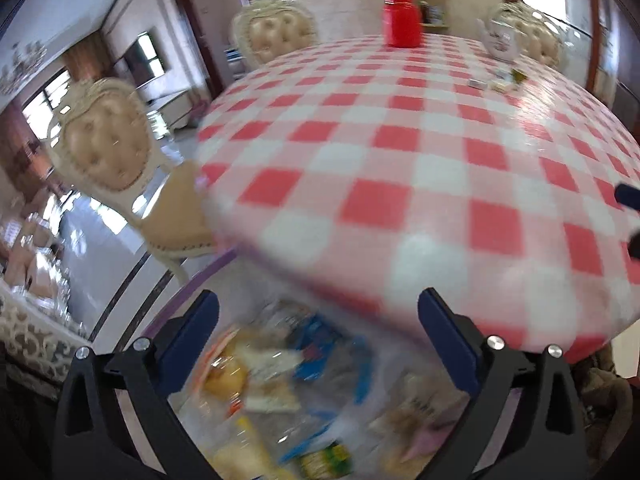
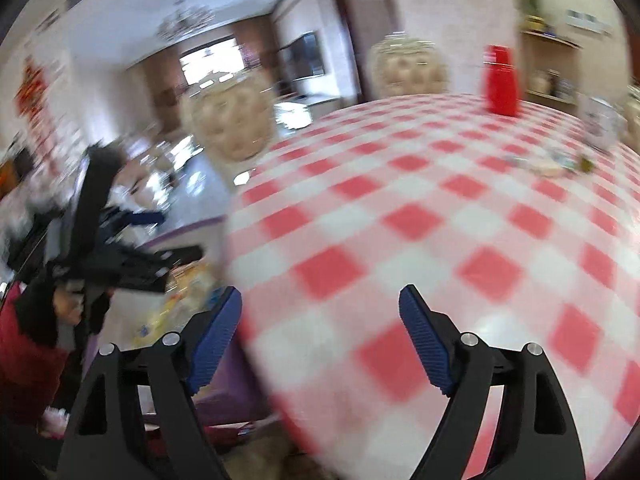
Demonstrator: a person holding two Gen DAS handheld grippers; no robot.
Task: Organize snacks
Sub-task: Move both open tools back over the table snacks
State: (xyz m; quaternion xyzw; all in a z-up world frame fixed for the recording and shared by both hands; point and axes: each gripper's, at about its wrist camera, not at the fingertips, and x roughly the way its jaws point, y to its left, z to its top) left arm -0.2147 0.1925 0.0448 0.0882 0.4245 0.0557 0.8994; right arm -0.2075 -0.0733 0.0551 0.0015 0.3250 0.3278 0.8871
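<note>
Hovering with their blue pads spread wide and empty, the left tongs (image 1: 318, 336) hang over a clear container of snacks (image 1: 280, 392), blurred wrapped packets in yellow, blue and green, at six o'clock below the checked worktop (image 1: 400, 152). At about one o'clock, the right tongs (image 2: 320, 320) also stand apart with nothing between them, over the worktop's near edge. My worry is that a grab into those loose, slippery wrappers could pinch several or slip off.

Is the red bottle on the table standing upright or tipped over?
Upright. The red bottle stands on its base at the far side of the checkered table, cap on top.
</note>
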